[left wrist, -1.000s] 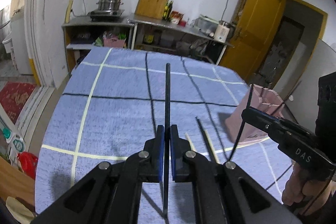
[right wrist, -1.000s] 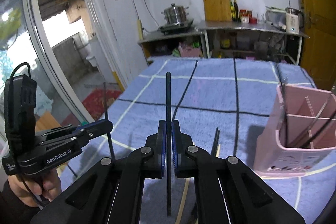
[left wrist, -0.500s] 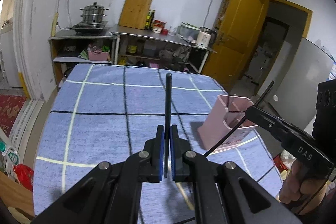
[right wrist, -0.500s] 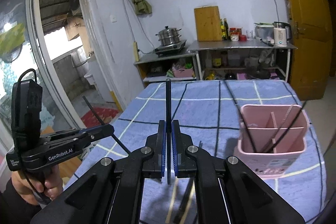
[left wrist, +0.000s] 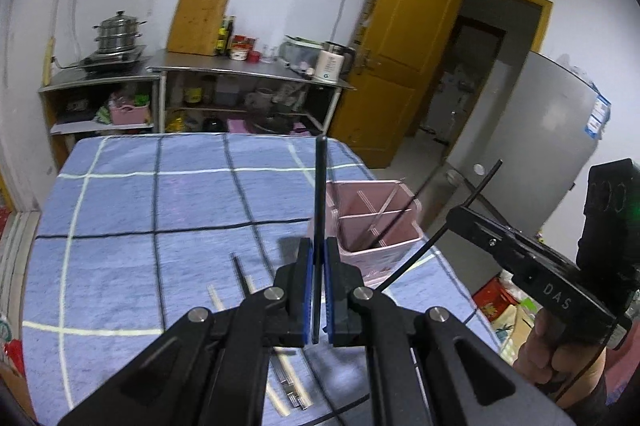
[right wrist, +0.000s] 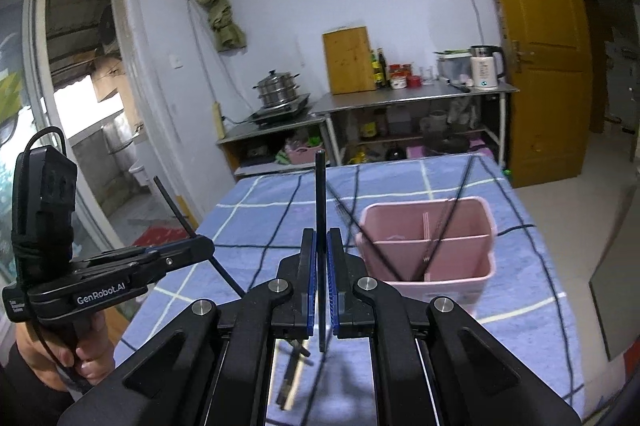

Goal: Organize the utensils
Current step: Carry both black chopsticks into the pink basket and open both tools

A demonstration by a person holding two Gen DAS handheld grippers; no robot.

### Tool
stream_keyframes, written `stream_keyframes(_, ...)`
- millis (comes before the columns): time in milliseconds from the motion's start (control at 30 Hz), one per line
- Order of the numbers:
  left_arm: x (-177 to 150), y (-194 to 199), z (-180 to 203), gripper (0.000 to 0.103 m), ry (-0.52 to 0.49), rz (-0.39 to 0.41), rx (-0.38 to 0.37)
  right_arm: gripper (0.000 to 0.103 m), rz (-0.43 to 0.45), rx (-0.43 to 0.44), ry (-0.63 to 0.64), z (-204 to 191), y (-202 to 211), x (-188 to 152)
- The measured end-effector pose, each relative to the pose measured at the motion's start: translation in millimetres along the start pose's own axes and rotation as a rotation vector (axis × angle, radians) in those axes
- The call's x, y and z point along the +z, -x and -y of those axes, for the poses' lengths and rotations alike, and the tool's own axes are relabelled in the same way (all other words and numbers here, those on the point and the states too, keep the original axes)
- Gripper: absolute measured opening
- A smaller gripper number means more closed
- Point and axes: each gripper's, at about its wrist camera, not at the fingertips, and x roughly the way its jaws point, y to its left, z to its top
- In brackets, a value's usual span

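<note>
both grippers pinched tight, l gripper [left wrist: 316, 290] on a black chopstick [left wrist: 320, 194], r gripper [right wrist: 321, 286] on another black chopstick [right wrist: 320, 202]. pink holder [right wrist: 486, 268] at 1 o'clock from r, some sticks already inside, spare chopsticks [left wrist: 288, 382] lying on blue cloth [left wrist: 120, 226] at 6. tip each stick upright over an open compartment, lower before letting go, do one hand at a time so they don't clash
</note>
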Motion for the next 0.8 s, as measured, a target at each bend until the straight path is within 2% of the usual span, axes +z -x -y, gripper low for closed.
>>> stream_keyframes(200, 27.1, -7.7, 24.5, 0.006, -0.015, 0.023, -0.051, 0.005, 0.070, -0.043, -0.008, 19.3, 21.5, 26.3)
stream_keyframes(433, 66.4, -12.8, 40.9, 0.006, -0.029, 0.093, -0.076, 0.005, 0.158, -0.081, -0.030, 36.6, 36.5, 54.1)
stream_keyframes(600, 79.7, -30.7, 42.6, 0.006, -0.040, 0.101, -0.069, 0.005, 0.167, -0.098, -0.039, 48.8, 25.6, 59.8)
stream_keyframes(800, 70.6, -63.7, 40.4, 0.006, -0.040, 0.059, -0.057, 0.005, 0.130, -0.111, -0.055, 62.7, -4.6, 46.7)
